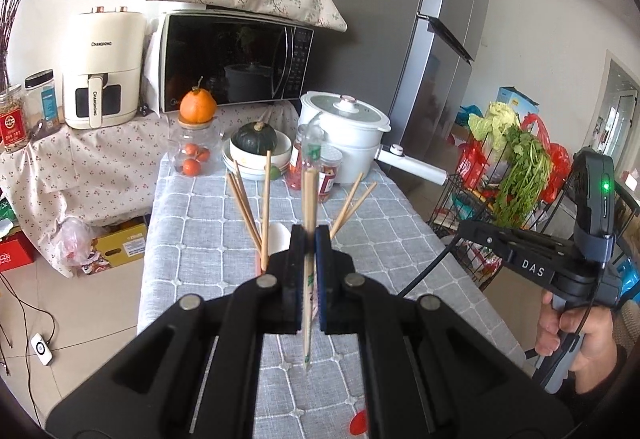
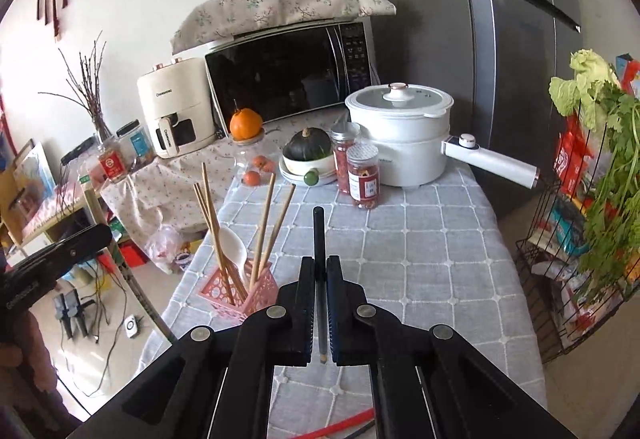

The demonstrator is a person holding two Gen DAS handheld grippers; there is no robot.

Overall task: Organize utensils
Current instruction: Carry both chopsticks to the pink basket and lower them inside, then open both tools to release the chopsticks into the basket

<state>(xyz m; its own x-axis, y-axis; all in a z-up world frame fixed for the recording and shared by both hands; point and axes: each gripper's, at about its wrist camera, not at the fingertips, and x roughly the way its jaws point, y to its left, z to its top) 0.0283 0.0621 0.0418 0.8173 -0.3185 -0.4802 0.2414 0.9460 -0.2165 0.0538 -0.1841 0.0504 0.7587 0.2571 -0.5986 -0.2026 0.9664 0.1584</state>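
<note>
My left gripper (image 1: 309, 239) is shut on a wooden chopstick (image 1: 309, 199) held upright, just in front of and above the utensil holder. Several wooden chopsticks (image 1: 246, 207) and a white spoon (image 1: 276, 237) stand in that holder behind the jaws. In the right wrist view the pink lattice holder (image 2: 240, 293) sits at the table's left edge with chopsticks (image 2: 260, 227) and the white spoon (image 2: 234, 251) in it. My right gripper (image 2: 320, 265) is shut on a black chopstick (image 2: 319, 239) held upright, to the right of the holder.
A grey checked tablecloth (image 2: 420, 259) covers the table. At its far end stand a white electric pot (image 2: 400, 135), two spice jars (image 2: 362, 175), a bowl with a green squash (image 2: 308, 159) and a glass jar. A wire rack of greens (image 2: 592, 199) stands to the right.
</note>
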